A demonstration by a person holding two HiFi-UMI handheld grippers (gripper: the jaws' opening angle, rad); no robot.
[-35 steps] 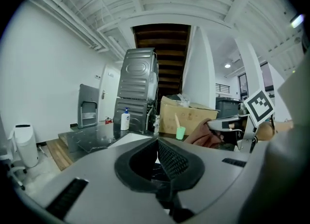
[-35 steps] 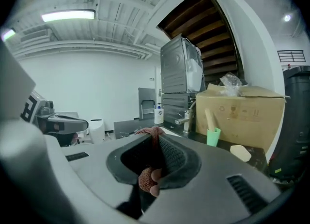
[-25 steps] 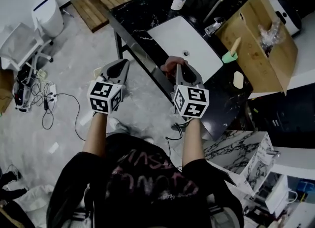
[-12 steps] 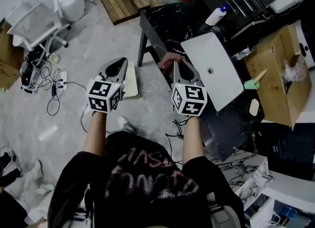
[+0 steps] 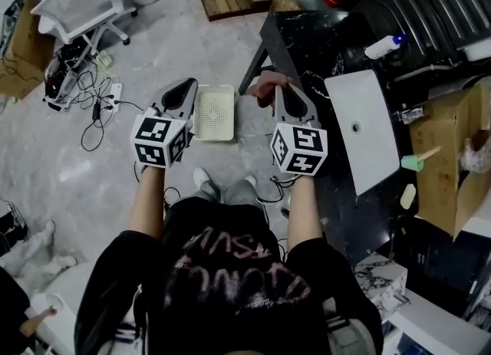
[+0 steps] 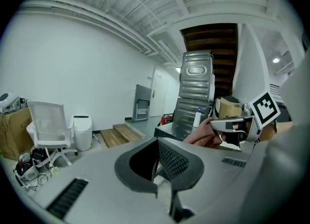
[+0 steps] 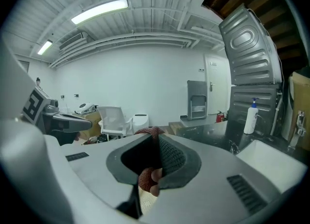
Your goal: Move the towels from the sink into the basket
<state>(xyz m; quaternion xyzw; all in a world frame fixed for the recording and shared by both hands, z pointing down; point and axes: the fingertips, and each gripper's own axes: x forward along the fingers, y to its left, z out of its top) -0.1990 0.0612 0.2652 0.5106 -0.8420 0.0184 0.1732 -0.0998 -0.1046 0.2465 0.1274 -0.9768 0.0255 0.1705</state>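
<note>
The grey floor holds the white basket (image 5: 214, 113), near the counter. The right gripper (image 5: 280, 94) has its jaws clamped on the reddish towel (image 5: 263, 87), which hangs just beside the basket and not over it. The left gripper (image 5: 181, 94) is closed on nothing. If the towel is let go here, I think it falls on the floor.

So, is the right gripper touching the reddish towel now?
Touching. The right gripper view shows the reddish towel pinched between the jaws of the right gripper. In the head view the towel is bunched at that gripper's tips.
</note>
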